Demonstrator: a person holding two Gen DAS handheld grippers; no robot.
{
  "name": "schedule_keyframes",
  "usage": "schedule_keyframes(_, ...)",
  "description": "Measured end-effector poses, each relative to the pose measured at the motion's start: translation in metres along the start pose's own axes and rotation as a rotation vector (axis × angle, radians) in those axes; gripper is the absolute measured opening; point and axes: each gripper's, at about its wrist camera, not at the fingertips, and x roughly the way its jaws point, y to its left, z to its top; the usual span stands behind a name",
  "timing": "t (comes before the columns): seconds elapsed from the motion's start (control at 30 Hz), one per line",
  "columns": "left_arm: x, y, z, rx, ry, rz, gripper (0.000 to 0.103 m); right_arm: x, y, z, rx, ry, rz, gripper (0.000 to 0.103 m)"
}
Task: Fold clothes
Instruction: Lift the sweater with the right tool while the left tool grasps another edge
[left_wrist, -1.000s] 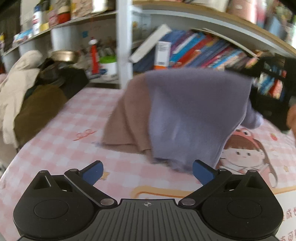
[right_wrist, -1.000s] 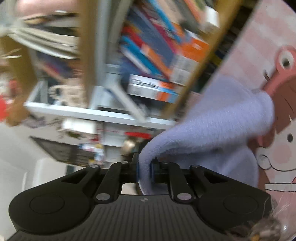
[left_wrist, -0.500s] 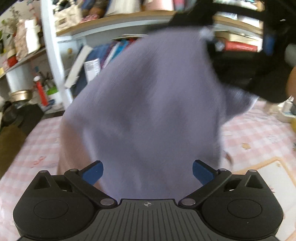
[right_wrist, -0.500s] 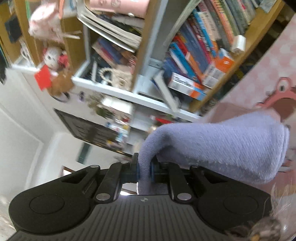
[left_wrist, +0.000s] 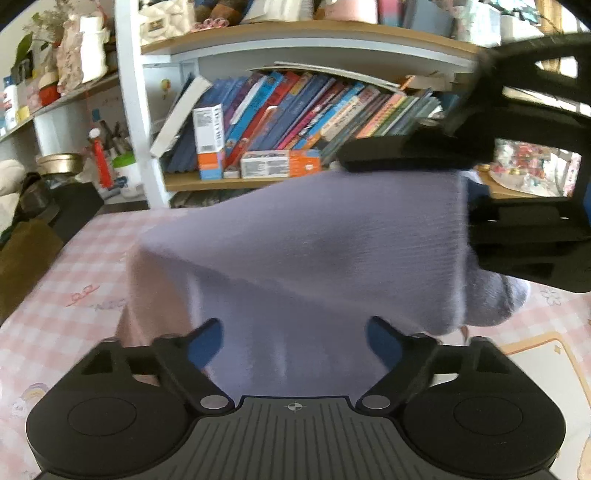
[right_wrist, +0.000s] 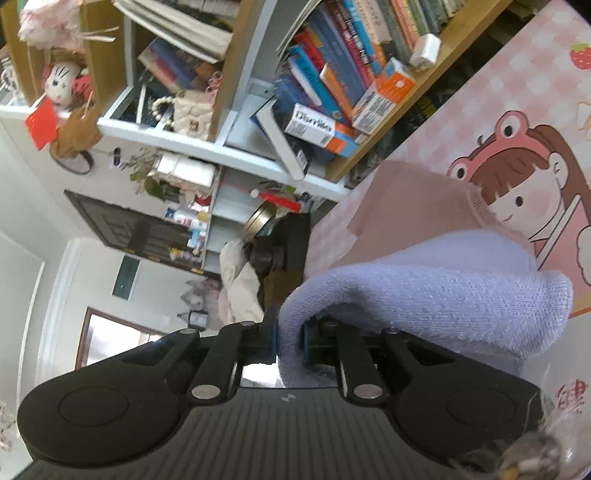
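The lavender knit garment (left_wrist: 332, 240) hangs lifted above the pink checked surface (left_wrist: 74, 280), its upper edge pinched in my right claw (right_wrist: 290, 341) — the two blue pads are clamped tight on a thick fold of the fabric, which bulges out to the right of the fingers. From there the cloth drapes down and toward my left claw (left_wrist: 295, 341), whose jaws are closing with the lower part of the garment lying between the blue fingertips (left_wrist: 205, 341); the pads stand apart from the cloth on both sides and do not press it. In the left wrist view my right claw (left_wrist: 480, 177) shows as a dark, blurred frame at the garment's top right corner.

Under the lavender piece lies a pinkish-beige garment (right_wrist: 399, 206), spread flat on the surface and partly covered. Beside it the cloth covering the surface carries a cartoon girl in a frog hat (right_wrist: 517, 177).

Past the far edge stands a bookshelf (left_wrist: 295, 110) crowded with slanting books and an orange-and-white box (left_wrist: 280, 162). To the left — a heap of cream and olive clothing (left_wrist: 22, 236) at the edge of the surface.
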Motion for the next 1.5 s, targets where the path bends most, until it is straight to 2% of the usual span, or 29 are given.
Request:
schedule_keyframes(0.1, -0.001, 0.013, 0.000, -0.030, 0.005, 0.026, 0.065, -0.001, -0.007, 0.004, 0.023, -0.021, -0.008, 0.016)
schedule_keyframes(0.23, -0.007, 0.030, 0.001, -0.065, 0.000, 0.073, 0.051, -0.001, -0.018, 0.009, 0.054, -0.040, -0.026, 0.037)
schedule_keyframes(0.47, -0.020, 0.046, -0.002, -0.100, -0.008, 0.117, 0.050, -0.006, -0.036, 0.013, 0.093, -0.056, -0.058, 0.049)
schedule_keyframes(0.57, -0.023, 0.042, -0.004, -0.093, 0.003, 0.095, 0.052, -0.008, -0.043, 0.014, 0.113, -0.056, -0.068, 0.053)
schedule_keyframes(0.63, -0.024, 0.035, -0.005, -0.072, 0.008, 0.063, 0.067, -0.009, -0.047, 0.013, 0.123, -0.051, -0.072, 0.055)
schedule_keyframes(0.7, -0.027, 0.026, -0.007, -0.044, 0.002, 0.045, 0.074, -0.010, -0.052, 0.012, 0.138, -0.045, -0.076, 0.057)
schedule_keyframes(0.9, -0.029, -0.003, -0.009, 0.038, -0.006, -0.056, 0.081, -0.020, -0.065, 0.009, 0.200, -0.050, -0.077, 0.058)
schedule_keyframes(1.07, -0.022, -0.032, -0.015, 0.100, 0.041, -0.135, 0.086, -0.035, -0.075, 0.008, 0.247, -0.072, -0.086, 0.060)
schedule_keyframes(1.23, -0.005, -0.046, -0.014, 0.072, 0.100, -0.178, 0.086, -0.048, -0.084, 0.004, 0.282, -0.086, -0.104, 0.060)
schedule_keyframes(1.3, -0.002, -0.048, -0.010, 0.061, 0.092, -0.158, 0.086, -0.052, -0.085, 0.002, 0.283, -0.090, -0.115, 0.061)
schedule_keyframes(1.4, 0.005, -0.046, -0.005, 0.014, 0.080, -0.068, 0.086, -0.058, -0.089, 0.000, 0.301, -0.102, -0.127, 0.062)
schedule_keyframes(1.5, 0.006, -0.034, -0.003, -0.056, 0.071, -0.032, 0.081, -0.062, -0.100, -0.004, 0.363, -0.130, -0.129, 0.067)
